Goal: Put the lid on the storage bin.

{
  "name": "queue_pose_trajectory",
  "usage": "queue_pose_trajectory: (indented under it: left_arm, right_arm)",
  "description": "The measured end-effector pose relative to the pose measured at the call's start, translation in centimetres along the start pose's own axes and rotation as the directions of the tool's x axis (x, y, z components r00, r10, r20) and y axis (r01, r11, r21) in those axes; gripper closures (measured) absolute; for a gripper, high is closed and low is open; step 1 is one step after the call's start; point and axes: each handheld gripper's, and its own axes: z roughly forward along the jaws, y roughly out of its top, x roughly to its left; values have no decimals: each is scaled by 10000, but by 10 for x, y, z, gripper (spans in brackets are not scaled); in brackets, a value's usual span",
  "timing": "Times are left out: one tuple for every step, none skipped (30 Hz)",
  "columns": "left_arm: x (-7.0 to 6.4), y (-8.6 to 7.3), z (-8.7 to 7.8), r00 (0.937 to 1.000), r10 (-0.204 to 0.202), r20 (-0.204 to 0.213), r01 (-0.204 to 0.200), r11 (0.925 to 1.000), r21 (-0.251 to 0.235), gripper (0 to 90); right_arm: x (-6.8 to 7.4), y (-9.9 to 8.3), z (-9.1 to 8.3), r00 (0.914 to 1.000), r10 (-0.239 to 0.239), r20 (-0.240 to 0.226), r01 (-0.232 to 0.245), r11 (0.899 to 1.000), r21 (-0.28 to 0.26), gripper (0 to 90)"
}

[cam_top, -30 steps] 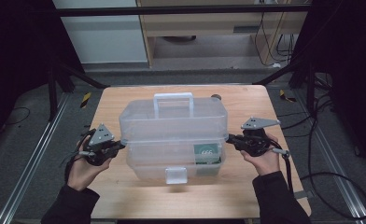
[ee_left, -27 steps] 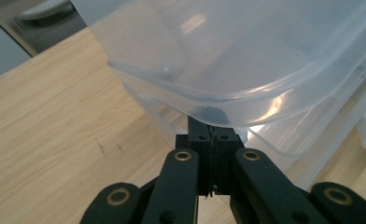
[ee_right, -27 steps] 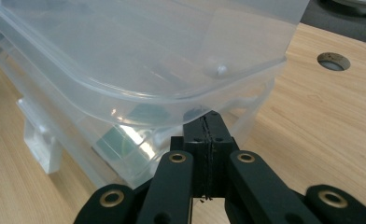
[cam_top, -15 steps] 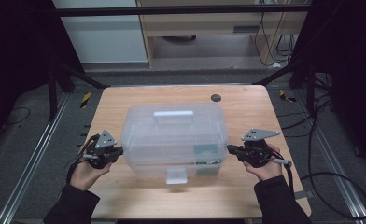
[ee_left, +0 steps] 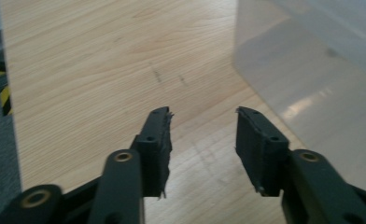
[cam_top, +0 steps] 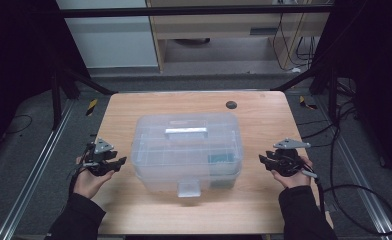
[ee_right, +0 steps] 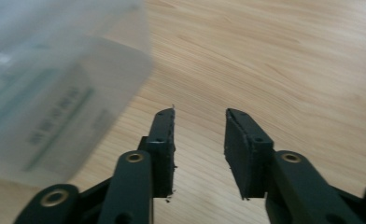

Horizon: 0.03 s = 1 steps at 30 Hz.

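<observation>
High view: storage box [cam_top: 187, 150] lengthwise left-right

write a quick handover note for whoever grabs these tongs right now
Left tongs: open, holding nothing, just left of the clear plastic storage box.
Right tongs: open, holding nothing, just right of the box.
Box: flat on the wooden table, lid shut, white handle folded down, front latch facing the person.
Done: box set down and released.
Left: probably only drawing the hands away.
</observation>
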Motion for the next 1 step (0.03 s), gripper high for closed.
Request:
queue_pose_trajectory:
  left_arm:
    - [2, -1, 0, 9999, -117, -80, 117, 9999, 12, 483]
  right_arm:
    - [-4, -2, 1, 9997, 99, 230, -99, 9999, 14, 595]
